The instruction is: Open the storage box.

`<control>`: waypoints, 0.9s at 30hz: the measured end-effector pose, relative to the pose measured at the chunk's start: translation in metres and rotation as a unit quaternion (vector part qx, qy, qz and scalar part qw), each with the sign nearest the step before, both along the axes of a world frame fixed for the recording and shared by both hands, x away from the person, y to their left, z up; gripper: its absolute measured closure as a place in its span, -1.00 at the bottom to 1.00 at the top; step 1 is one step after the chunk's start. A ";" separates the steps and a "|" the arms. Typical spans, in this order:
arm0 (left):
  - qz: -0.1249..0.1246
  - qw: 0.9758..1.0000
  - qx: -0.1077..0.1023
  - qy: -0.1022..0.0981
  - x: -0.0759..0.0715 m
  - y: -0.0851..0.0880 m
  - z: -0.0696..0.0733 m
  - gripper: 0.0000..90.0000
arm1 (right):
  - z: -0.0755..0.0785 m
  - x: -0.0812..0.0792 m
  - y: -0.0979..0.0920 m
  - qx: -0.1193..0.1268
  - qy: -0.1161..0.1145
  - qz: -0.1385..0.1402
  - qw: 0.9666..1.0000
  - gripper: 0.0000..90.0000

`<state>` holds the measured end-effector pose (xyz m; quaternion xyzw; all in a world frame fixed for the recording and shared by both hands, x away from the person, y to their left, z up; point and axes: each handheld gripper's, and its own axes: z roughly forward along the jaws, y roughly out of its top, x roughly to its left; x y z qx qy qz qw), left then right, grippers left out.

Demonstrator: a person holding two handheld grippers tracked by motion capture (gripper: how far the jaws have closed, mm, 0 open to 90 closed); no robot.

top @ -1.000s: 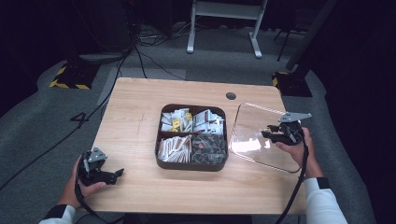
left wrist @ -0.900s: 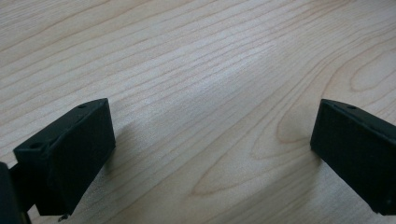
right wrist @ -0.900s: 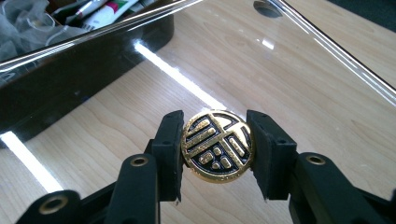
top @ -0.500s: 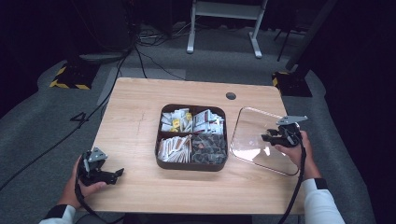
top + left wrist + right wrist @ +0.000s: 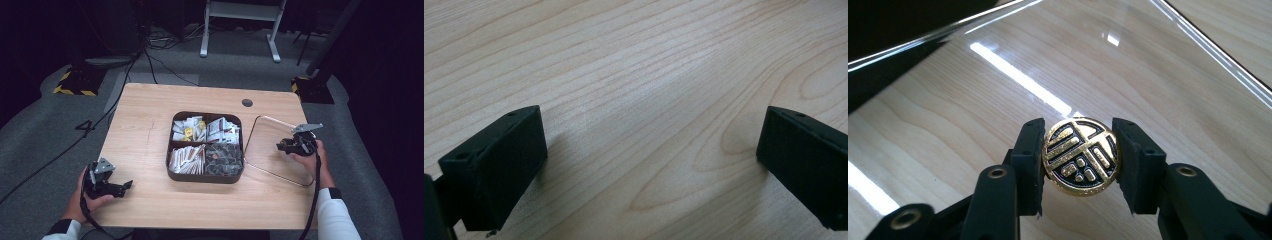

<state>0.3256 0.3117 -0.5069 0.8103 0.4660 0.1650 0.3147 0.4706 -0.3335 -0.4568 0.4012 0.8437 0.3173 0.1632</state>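
At the right of the high view the right gripper (image 5: 287, 147) pinches the gold-and-black knob (image 5: 1080, 155) of a clear glass lid (image 5: 265, 145) lying beside the compartment box (image 5: 205, 176), seemingly setting it down, so letting go comes next, while the left gripper (image 5: 117, 187) rests open-jawed lower left.

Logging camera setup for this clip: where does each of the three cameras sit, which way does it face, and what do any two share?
High view: above the person's side, looking forward and down on the table, compartment box and clear lid; both hands and forearms enter from below.
Left gripper view: rides the left tongs, facing bare wood between open jaws.
Right gripper view: rides the right tongs, facing the lid's gold knob clamped in its jaws.
Shared: the lid in the high and right gripper views.
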 end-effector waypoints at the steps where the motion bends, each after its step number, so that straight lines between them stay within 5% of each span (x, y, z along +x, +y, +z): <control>1: 0.000 1.000 0.000 0.000 0.000 0.000 0.000 -1.00 | -0.001 0.001 0.001 -0.005 0.001 -0.001 1.000 0.31; 27: 0.000 1.000 0.000 0.000 0.000 0.000 0.000 -1.00 | -0.022 0.017 0.003 -0.024 0.013 -0.023 0.999 0.31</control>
